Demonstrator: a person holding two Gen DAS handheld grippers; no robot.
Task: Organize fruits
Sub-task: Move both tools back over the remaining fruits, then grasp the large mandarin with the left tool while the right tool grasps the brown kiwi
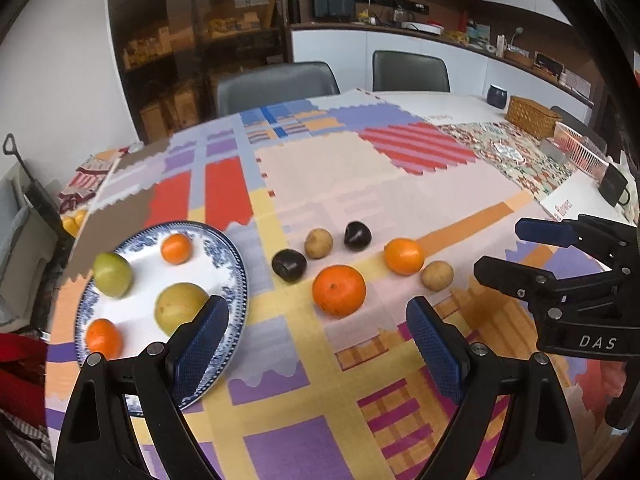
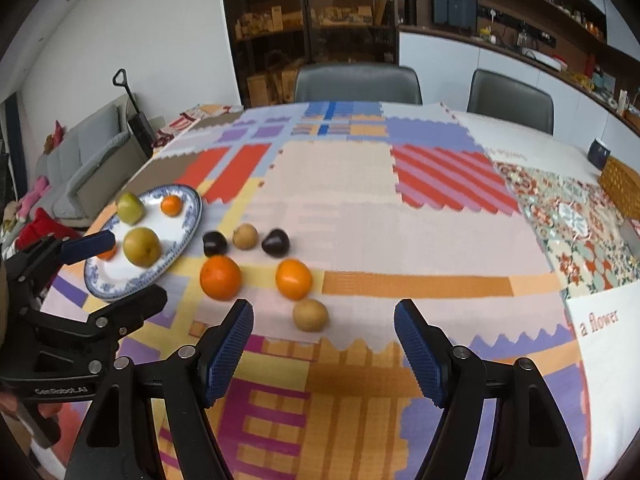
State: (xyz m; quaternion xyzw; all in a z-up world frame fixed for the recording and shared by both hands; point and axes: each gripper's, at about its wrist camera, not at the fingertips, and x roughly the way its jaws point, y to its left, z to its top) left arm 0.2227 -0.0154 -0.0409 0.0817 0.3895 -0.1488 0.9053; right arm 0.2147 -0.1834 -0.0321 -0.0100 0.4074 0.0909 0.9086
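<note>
A blue-patterned plate (image 1: 228,276) (image 2: 188,222) at the left holds two small oranges (image 1: 176,248), a green fruit (image 1: 113,274) and a yellow pear (image 1: 178,306). On the cloth lie two oranges (image 1: 339,290) (image 1: 404,256), two dark plums (image 1: 289,266) (image 1: 357,235) and two brown fruits (image 1: 319,243) (image 1: 437,275). My left gripper (image 1: 318,344) is open and empty, above the table's near edge by the plate. My right gripper (image 2: 324,344) is open and empty, just short of the nearest brown fruit (image 2: 310,314).
A patchwork cloth (image 2: 340,184) covers the table. A wicker basket (image 1: 534,116), a pink basket (image 1: 580,150), a dark mug (image 1: 497,95) and a black object (image 1: 614,190) stand at the far right. Two grey chairs (image 2: 358,82) are behind the table.
</note>
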